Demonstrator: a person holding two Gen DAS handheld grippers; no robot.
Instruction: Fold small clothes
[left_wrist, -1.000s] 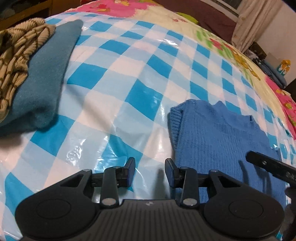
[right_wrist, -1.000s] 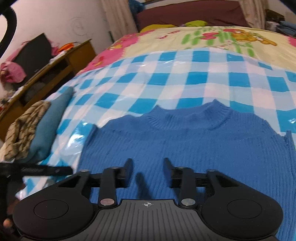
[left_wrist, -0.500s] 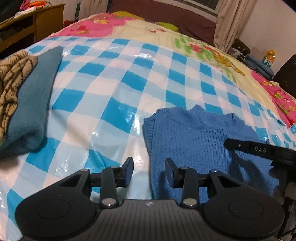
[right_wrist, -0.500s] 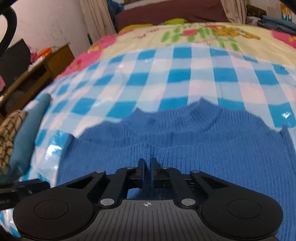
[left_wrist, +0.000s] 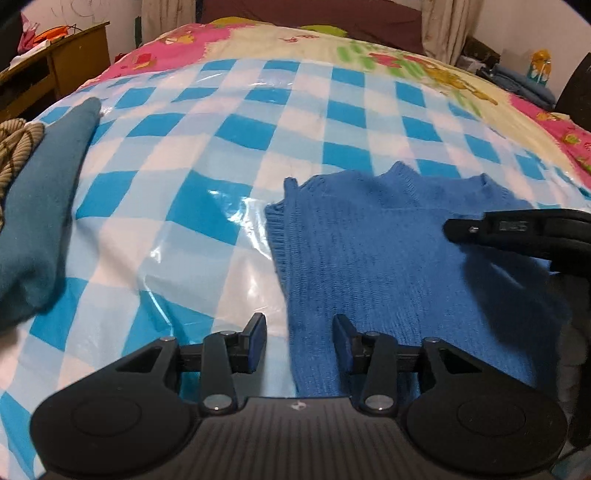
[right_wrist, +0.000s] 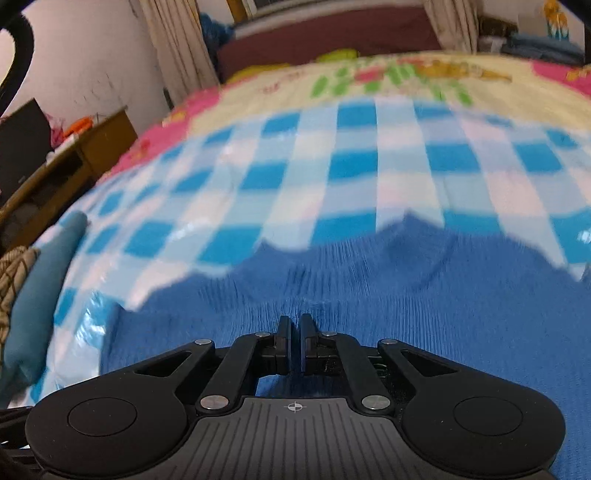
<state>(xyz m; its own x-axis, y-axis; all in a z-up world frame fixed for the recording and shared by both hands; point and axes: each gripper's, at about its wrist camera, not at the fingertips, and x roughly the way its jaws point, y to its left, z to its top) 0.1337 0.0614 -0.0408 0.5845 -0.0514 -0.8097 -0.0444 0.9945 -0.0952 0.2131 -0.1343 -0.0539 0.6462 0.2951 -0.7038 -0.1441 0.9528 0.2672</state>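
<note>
A: What's nearest the left gripper?
B: The left edge of the blue sweater; the edge runs between the fingers, and the jaws are opening without pressing it.
A: And the right gripper?
B: Its fingers are pinched together on a raised fold of the sweater, near the middle of the chest.
A: Where does the sweater lie?
B: Spread on the checked sheet over the bed, collar pointing away.
A: Anything to the left?
B: A folded teal garment, with a striped knit on top, well apart from the sweater.
A: Farther back?
B: A flowered bedspread, then a wooden cabinet at the left.
</note>
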